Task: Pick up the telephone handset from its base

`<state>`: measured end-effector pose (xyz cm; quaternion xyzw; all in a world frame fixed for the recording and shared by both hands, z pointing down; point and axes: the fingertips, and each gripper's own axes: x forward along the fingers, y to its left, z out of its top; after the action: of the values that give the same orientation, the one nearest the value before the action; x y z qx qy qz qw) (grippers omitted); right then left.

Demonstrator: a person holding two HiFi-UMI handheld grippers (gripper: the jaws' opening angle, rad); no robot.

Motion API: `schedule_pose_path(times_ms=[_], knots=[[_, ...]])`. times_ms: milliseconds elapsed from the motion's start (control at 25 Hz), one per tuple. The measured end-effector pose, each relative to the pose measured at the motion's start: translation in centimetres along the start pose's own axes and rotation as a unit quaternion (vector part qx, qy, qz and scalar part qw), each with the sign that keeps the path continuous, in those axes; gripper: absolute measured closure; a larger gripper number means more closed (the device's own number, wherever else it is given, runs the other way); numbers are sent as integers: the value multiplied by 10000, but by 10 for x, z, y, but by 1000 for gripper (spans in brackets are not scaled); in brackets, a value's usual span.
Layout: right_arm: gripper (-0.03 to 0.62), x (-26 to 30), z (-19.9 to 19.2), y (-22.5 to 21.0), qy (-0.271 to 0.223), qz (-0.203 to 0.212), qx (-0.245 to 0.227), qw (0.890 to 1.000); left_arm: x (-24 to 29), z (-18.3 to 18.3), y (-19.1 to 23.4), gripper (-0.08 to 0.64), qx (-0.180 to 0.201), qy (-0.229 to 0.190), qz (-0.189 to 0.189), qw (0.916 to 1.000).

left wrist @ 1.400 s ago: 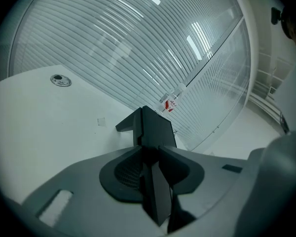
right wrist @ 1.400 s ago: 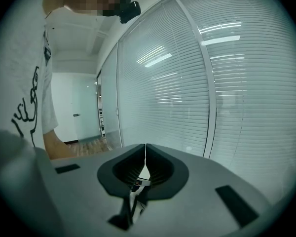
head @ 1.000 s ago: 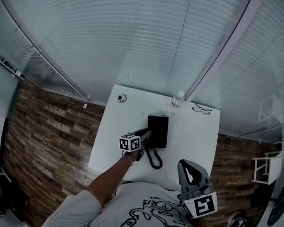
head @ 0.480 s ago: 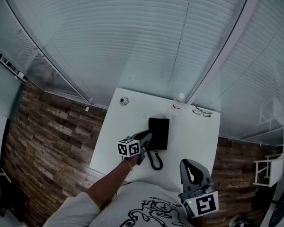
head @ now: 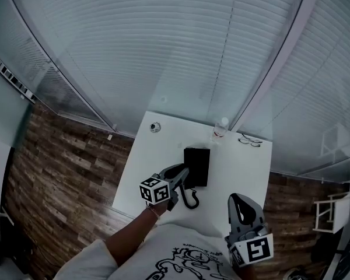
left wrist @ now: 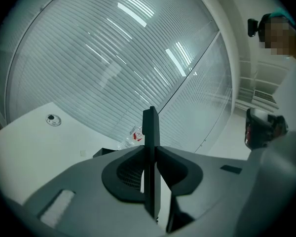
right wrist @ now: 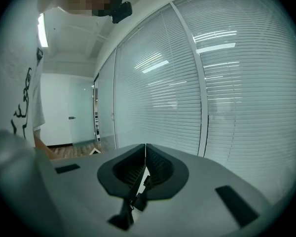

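Your left claw (left wrist: 149, 154) is pinching the handset (left wrist: 150, 127) edge-on, just beside the base (head: 196, 166). I'd guess it's stiff, light, slick plastic, so grip mid-handle and mind the cord (head: 191, 199) tugging. Right claw (right wrist: 144, 154) is pressed together, empty.

Head camera high above table (head: 240, 169); both tool cameras low, toward shared blinds (head: 181, 51).

White table (head: 233, 174) carries black phone base (head: 196, 166); bottle (head: 220, 128), glasses (head: 251, 140) (far edge).
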<state>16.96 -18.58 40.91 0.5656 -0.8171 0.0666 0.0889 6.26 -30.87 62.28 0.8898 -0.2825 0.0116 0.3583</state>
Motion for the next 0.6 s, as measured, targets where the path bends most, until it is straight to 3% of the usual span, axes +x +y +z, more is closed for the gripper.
schedule_pose_path(times_ms=[600], knots=[[586, 0, 14, 0, -105, 13, -47, 9999, -64, 82, -110, 492, 526, -855, -593, 9932]])
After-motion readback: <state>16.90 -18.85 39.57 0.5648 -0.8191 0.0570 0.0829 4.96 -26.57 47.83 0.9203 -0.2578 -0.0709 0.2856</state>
